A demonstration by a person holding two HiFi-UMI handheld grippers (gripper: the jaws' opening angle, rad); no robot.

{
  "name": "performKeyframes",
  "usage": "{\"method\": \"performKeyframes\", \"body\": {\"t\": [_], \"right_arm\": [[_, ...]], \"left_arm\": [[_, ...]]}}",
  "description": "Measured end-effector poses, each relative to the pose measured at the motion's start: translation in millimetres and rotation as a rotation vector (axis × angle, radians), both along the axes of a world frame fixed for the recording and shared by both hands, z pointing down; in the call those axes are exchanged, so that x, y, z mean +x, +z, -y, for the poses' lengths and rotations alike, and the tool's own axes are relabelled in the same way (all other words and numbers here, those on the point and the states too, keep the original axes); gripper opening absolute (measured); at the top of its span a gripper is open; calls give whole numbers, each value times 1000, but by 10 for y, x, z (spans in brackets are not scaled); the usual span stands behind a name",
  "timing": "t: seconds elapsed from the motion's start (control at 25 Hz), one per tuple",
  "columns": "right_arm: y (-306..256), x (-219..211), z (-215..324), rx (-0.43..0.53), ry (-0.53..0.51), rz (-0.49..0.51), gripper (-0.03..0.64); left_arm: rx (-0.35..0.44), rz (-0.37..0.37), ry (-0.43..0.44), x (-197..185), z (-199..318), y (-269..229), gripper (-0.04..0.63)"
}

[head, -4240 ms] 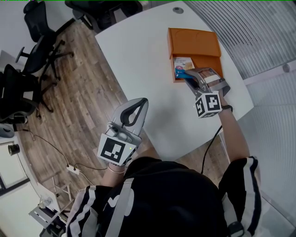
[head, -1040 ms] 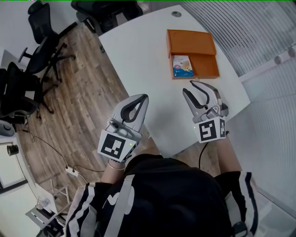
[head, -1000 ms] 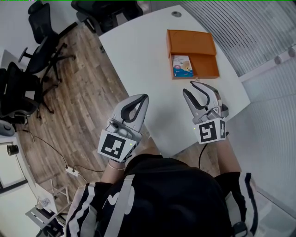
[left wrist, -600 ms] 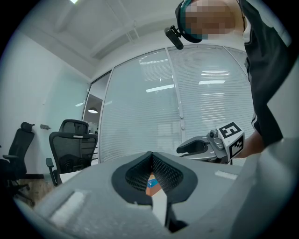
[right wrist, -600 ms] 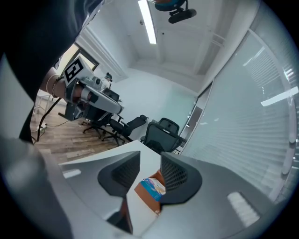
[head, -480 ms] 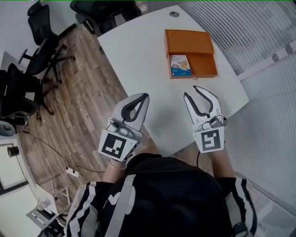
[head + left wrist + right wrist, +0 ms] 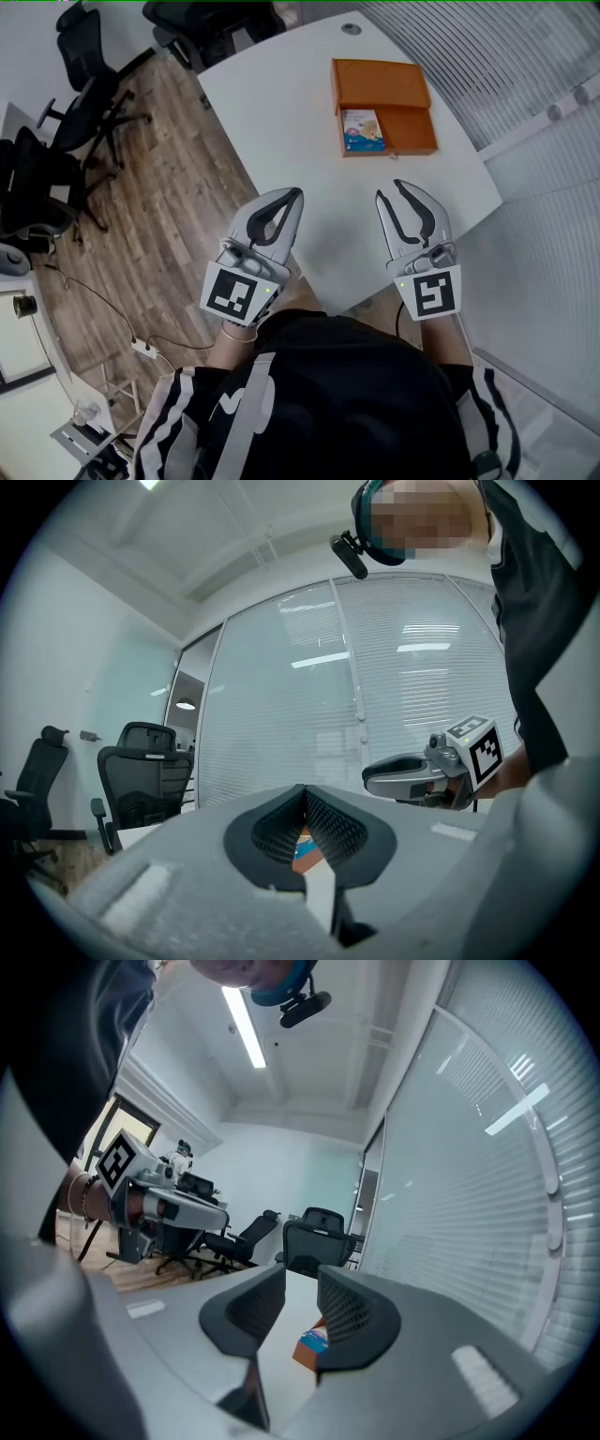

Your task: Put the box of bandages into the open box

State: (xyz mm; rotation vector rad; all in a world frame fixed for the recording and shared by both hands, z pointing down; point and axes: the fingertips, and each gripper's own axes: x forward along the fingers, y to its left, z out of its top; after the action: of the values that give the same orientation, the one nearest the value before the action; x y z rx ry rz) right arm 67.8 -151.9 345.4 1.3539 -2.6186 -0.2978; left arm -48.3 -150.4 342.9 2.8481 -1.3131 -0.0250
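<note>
Box of bandages: apparently in the open box, nothing left; my left gripper closed empty, right gripper empty, jaws apart, just narrowing.

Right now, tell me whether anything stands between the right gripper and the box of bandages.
Nothing visible does. Only bare white table lies between the right gripper and the box of bandages, which already sits inside the open box. The gripper's jaws have just been closing but stand apart, nothing between them.

The open box is orange, the box of bandages blue-and-white.
</note>
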Motion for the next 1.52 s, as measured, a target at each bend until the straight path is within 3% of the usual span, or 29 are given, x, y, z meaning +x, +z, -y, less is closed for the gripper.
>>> {"method": "performKeyframes", "body": {"t": [0.28, 1.52], "right_arm": [[-47, 14, -77, -16, -5, 84, 92], [-50, 111, -266, -22, 13, 95, 0]], "left_arm": [[15, -12, 3, 56, -20, -67, 0], [20, -5, 23, 86, -142, -56, 0]]}}
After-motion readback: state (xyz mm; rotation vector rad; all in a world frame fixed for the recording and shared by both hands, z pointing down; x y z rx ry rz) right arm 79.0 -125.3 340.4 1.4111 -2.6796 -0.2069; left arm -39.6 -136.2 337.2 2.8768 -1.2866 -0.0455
